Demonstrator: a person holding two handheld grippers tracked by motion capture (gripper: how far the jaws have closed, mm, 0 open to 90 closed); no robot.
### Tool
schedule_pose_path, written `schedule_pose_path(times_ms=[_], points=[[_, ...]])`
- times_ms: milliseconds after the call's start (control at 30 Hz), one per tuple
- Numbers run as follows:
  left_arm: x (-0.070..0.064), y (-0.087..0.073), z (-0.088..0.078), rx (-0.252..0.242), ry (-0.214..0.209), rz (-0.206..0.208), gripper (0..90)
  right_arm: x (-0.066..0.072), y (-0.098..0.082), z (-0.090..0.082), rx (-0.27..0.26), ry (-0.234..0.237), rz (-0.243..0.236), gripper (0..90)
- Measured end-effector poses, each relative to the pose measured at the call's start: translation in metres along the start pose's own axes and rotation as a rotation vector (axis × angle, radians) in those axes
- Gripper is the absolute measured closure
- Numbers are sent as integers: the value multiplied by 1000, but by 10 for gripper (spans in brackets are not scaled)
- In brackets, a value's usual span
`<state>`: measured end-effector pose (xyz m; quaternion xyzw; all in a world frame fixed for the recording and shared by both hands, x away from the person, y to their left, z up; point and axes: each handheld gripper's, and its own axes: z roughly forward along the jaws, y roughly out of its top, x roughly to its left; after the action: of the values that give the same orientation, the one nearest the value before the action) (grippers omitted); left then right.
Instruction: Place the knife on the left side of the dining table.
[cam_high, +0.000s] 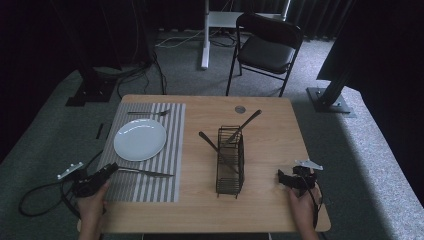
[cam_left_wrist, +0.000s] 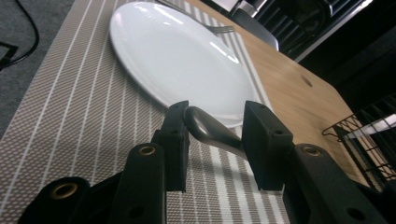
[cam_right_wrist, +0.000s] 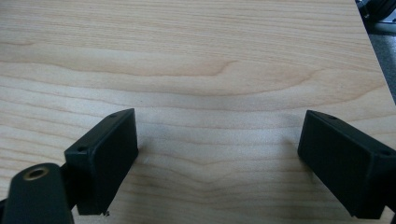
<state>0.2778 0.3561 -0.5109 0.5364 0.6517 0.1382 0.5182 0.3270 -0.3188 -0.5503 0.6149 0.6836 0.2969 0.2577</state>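
Left claw (cam_left_wrist: 215, 135) spread around a dull metal knife handle (cam_left_wrist: 210, 129); right claw (cam_right_wrist: 217, 158) released.

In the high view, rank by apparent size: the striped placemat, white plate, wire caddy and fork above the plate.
Largest to smallest:
1. striped placemat
2. white plate
3. wire caddy, close to the plate, so unsure
4. fork

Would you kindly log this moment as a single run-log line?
left tongs: open around knife handle on placemat | right tongs: open, empty, over table | plate: on placemat | caddy: two utensils
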Motion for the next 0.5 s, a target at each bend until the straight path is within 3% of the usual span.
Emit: schedule_pose_path(times_ms=[367,500], points=[[14,4,7,39,-3,-11,602,0,0,0,0,0,0,115],[17,4,12,48,24,-6,575,0,0,0,0,0,0,115]])
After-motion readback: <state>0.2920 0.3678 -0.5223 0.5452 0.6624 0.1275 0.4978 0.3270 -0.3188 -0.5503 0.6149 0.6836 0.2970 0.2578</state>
